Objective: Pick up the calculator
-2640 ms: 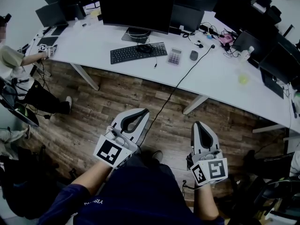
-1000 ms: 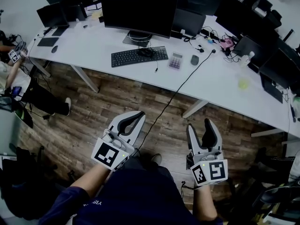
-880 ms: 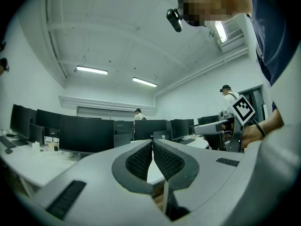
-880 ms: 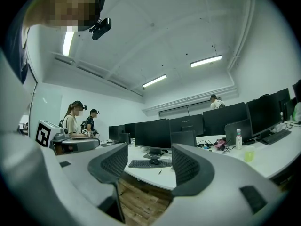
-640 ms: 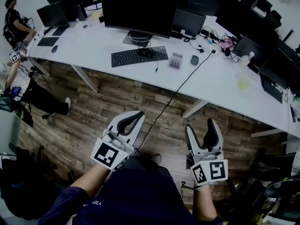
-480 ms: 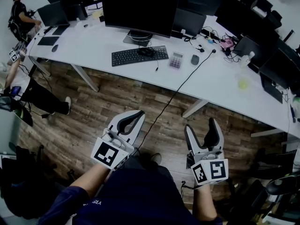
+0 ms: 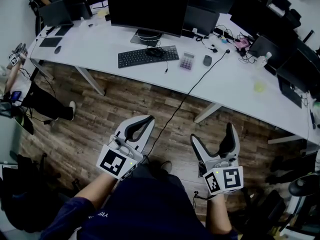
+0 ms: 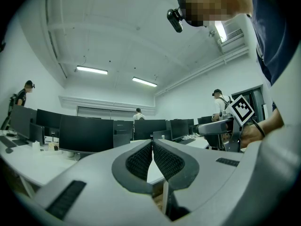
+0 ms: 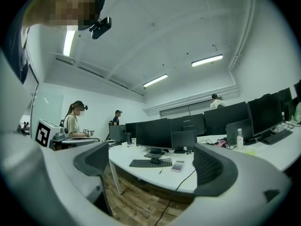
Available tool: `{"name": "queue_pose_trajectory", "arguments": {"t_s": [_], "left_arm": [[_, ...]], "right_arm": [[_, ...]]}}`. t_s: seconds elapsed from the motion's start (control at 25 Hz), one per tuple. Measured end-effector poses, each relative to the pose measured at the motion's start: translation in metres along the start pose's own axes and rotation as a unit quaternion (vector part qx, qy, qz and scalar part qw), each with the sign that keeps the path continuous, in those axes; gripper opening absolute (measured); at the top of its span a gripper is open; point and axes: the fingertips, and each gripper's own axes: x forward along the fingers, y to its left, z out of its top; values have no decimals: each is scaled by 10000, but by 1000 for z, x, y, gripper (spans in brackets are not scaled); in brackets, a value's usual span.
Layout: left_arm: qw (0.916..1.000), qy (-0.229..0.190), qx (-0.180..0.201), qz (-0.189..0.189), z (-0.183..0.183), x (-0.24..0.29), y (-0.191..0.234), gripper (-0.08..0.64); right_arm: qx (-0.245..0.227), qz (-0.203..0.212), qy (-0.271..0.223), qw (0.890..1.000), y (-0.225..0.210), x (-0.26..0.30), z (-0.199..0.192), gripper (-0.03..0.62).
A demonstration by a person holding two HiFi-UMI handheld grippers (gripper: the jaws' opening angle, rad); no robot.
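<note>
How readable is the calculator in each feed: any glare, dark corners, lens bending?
Head view: dim overall, desk edge bowed by the lens; calculator small but sharp. Right gripper view: heavy fisheye, black corners, bright ceiling lights, no glare on the desk; calculator sharp, framed by the empty fingers, which have just been opening. Left gripper view: closed fingers fill the lower frame; calculator not discernible.

Two grippers show: one left gripper [image 7: 149, 119] and one right gripper [image 7: 211, 133]. One long white worktop [image 7: 235, 91] carries one calculator [image 7: 186, 60], one black keyboard [image 7: 148, 56] beside it, one grey mouse [image 7: 207, 60] on its other side, and one clear bottle [image 9: 239, 139]. The monitors [image 7: 146, 9] stand too crowded to count.
</note>
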Motion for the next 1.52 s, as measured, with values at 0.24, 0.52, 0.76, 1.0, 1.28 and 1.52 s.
{"name": "queue_pose_trajectory", "arguments": {"t_s": [0.24, 0.52, 0.76, 1.0, 1.28, 1.52], "left_arm": [[10000, -3, 3, 10, 0, 1, -4, 32], [9999, 18, -4, 100, -2, 2, -7, 32], [9997, -8, -7, 254, -2, 6, -13, 32], [9993, -16, 40, 371, -1, 8, -25, 33], [9988, 14, 70, 492, -1, 9, -32, 32], [9985, 49, 82, 532, -3, 17, -31, 32]], "right_arm": [[-21, -5, 8, 10000, -4, -2, -1, 574], [75, -151, -86, 9998, -19, -8, 0, 577], [24, -115, -84, 9999, -29, -14, 0, 577], [19, 18, -94, 10000, -37, -19, -1, 577], [48, 166, -99, 9998, -42, -19, -1, 577], [32, 212, -76, 9997, -51, -13, -1, 577]]}}
